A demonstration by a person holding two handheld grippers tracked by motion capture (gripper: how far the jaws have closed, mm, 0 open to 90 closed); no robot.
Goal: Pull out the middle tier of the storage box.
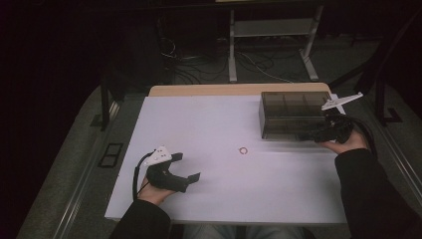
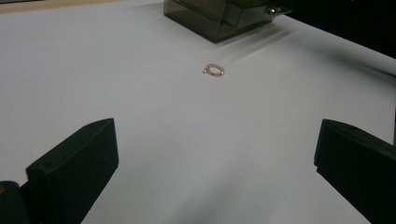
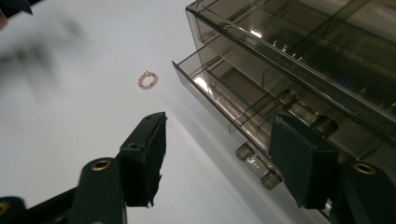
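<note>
Smoky translucent plastic drawer box (image 1: 291, 115) sat at the desk's (image 1: 199, 129) far right, one lower drawer (image 3: 219, 100) slightly out, its handle (image 3: 254, 163) just ahead of the right tongs (image 3: 229, 158), released around nothing. Left tongs (image 2: 215, 163) released, well apart. One pink bead ring (image 1: 243, 150) lay between both tongs.

high view looks down from above; both tool views sit low, sharing the bead ring (image 2: 214, 70).
</note>
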